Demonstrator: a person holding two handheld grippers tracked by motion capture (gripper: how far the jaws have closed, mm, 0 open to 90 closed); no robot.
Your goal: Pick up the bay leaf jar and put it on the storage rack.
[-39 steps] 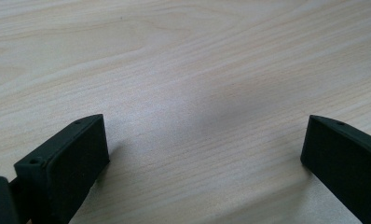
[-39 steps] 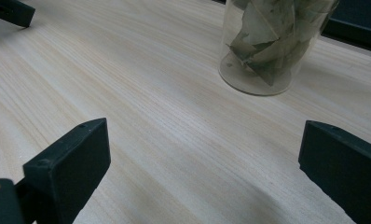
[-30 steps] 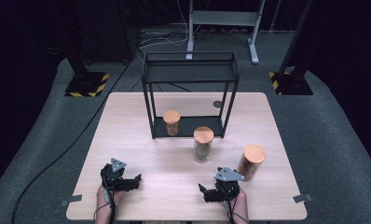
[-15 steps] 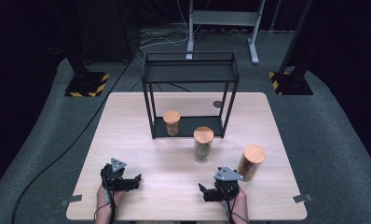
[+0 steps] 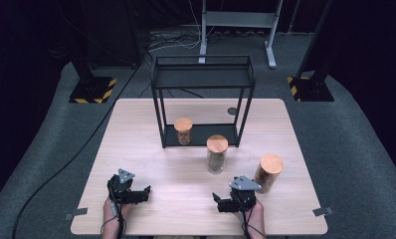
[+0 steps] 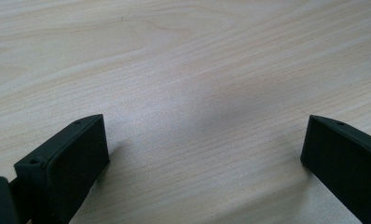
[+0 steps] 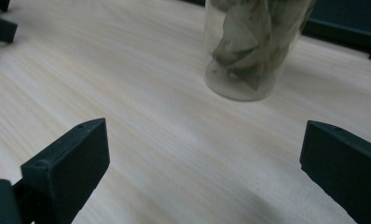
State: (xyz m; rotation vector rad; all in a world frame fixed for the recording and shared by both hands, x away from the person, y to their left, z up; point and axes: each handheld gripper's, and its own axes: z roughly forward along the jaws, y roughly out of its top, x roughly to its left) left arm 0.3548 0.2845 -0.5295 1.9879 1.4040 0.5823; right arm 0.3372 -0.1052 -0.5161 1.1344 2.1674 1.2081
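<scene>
I have both tongs resting low near the front edge of the bench (image 5: 136,129), left tongs (image 5: 142,193) and right tongs (image 5: 221,201), each with its jaws wide apart and nothing between them. The middle jar (image 5: 217,154), cork-lidded and holding dried leaves, stands out on the bench just in front of the black rack (image 5: 203,82); in the right gripper view that jar (image 7: 256,46) sits ahead and slightly right of centre. I judge the reach for it comes next: I would swing right until the glass centres between the jaws, go in low and level, and close on the body below the lid. Its top is cut off in that view. The jar on the rack's bottom shelf (image 5: 183,130) has contents I can't make out.
</scene>
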